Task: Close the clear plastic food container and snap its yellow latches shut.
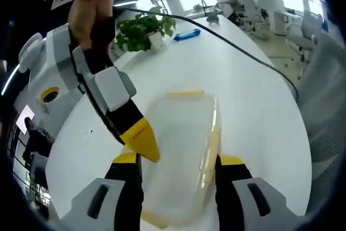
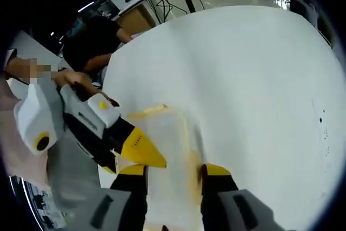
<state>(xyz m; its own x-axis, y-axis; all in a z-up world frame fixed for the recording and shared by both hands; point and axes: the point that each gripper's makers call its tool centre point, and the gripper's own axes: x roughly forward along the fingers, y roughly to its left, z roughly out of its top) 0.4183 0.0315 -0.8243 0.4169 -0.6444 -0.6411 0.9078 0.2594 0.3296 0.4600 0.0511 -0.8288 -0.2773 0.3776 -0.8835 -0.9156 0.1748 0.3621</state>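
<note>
Left gripper view: my left gripper (image 1: 178, 160) straddles the container (image 1: 181, 150) at lower centre, jaws spread; right gripper (image 2: 174, 170) likewise, on the counter (image 2: 254, 79).

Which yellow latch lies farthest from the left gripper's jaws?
The latch on the container's far short edge, toward the plant; the side latch runs beside the jaw.

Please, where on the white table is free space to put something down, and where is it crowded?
Bare table stretches wide beyond the clear container. More lies between the container and the potted plant. It is crowded at the container, where the left gripper and right gripper meet.
</note>
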